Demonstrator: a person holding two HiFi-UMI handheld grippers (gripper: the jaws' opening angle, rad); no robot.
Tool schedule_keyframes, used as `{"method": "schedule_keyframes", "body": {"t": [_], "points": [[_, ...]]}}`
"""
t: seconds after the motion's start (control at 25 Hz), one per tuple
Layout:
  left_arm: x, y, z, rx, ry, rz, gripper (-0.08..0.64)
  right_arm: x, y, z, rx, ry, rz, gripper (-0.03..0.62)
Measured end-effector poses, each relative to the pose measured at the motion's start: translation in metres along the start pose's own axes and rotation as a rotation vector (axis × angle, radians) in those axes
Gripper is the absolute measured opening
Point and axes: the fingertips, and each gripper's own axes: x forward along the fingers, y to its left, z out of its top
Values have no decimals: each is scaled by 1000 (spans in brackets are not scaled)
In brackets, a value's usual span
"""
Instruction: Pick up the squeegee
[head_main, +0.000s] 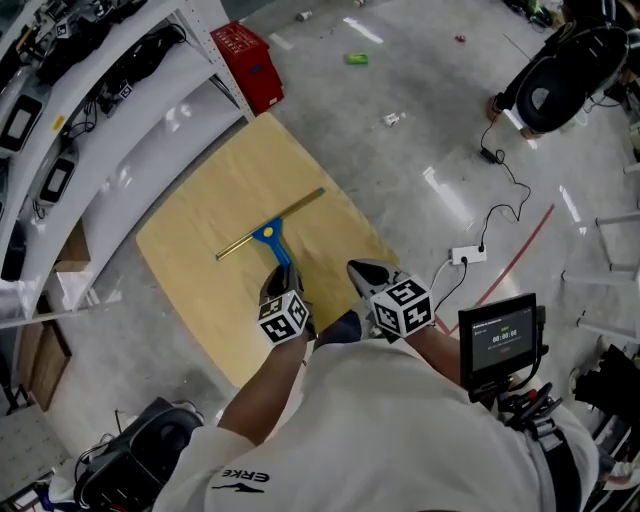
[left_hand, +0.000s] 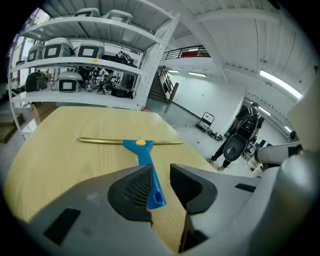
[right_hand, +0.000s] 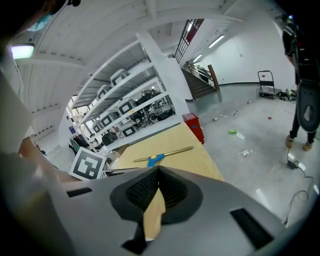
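Observation:
The squeegee (head_main: 268, 232), with a blue handle and a long brass blade bar, lies flat on the pale wooden table (head_main: 200, 260). My left gripper (head_main: 283, 275) reaches over the handle's near end. In the left gripper view the squeegee (left_hand: 145, 152) runs back between the jaws of my left gripper (left_hand: 160, 170). The jaws stand apart; the handle tip lies against the left one, with a gap to the right one. My right gripper (head_main: 365, 268) hovers at the table's near right edge. It (right_hand: 159, 170) is shut and empty, with the squeegee (right_hand: 156, 159) farther ahead.
White shelving (head_main: 90, 110) loaded with devices runs along the table's left side. A red crate (head_main: 250, 62) stands beyond the far corner. On the floor to the right lie a power strip (head_main: 468, 255) with cables and a black machine (head_main: 565, 75). A small screen (head_main: 497, 335) sits near my right arm.

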Motion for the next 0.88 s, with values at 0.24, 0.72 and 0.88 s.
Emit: {"method": "schedule_keyframes", "body": {"t": [0.24, 0.72, 0.88], "points": [[14, 7, -4, 17, 34, 20, 155, -1, -3, -2, 19, 3, -12, 5], [58, 25, -8, 63, 95, 91, 222, -7, -22, 1, 46, 1, -75, 5], [68, 28, -9, 69, 119, 114, 222, -8, -25, 2, 57, -1, -88, 5]]}}
